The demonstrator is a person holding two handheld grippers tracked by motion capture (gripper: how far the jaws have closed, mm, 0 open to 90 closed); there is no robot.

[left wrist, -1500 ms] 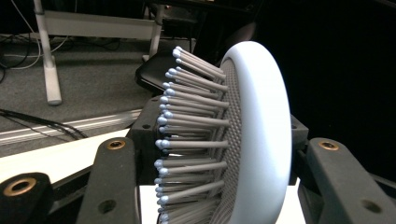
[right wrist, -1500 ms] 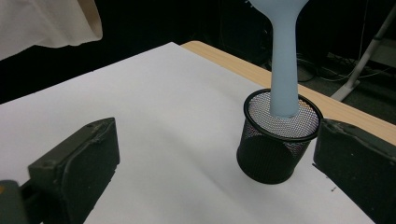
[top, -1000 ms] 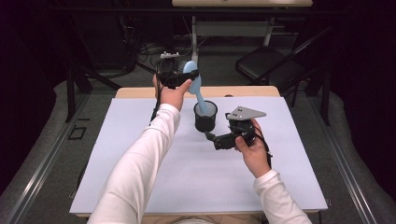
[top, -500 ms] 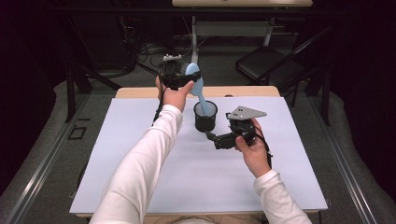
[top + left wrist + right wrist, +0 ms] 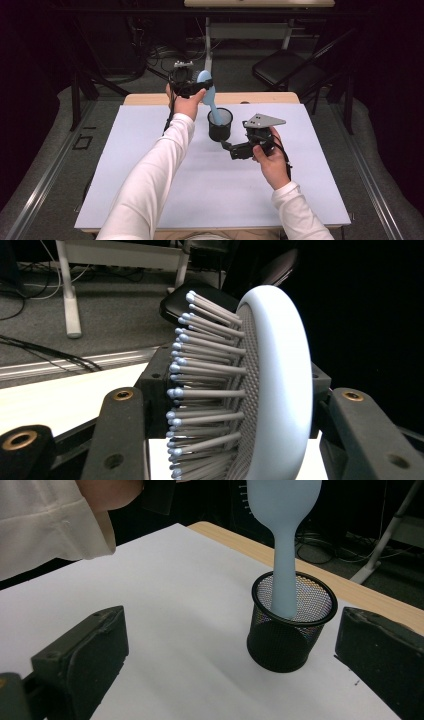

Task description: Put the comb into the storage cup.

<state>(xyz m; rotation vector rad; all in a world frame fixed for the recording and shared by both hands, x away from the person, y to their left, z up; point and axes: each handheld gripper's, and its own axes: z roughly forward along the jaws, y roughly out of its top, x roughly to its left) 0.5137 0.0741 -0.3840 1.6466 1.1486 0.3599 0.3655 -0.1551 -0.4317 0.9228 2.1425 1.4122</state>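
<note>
One hairbrush (image 5: 209,95) going handle-first into the mesh cup (image 5: 220,125), my left jaws clamped on its head

My left gripper (image 5: 186,82) pinches the pale blue brush by the head, bristles (image 5: 200,385) on one side and smooth back on the other; the handle (image 5: 285,575) leans down into the black cup, which stands on the white table (image 5: 150,150) near its far edge. My right gripper (image 5: 240,149) waits just beside the cup, jaws spread wide and holding nothing. Risk as I judge it: the brush is tilted, so letting go now could lever the light cup over or slide it. The grip is partly on springy bristles, so the head might twist. I'd steady the cup with the right jaws
</note>
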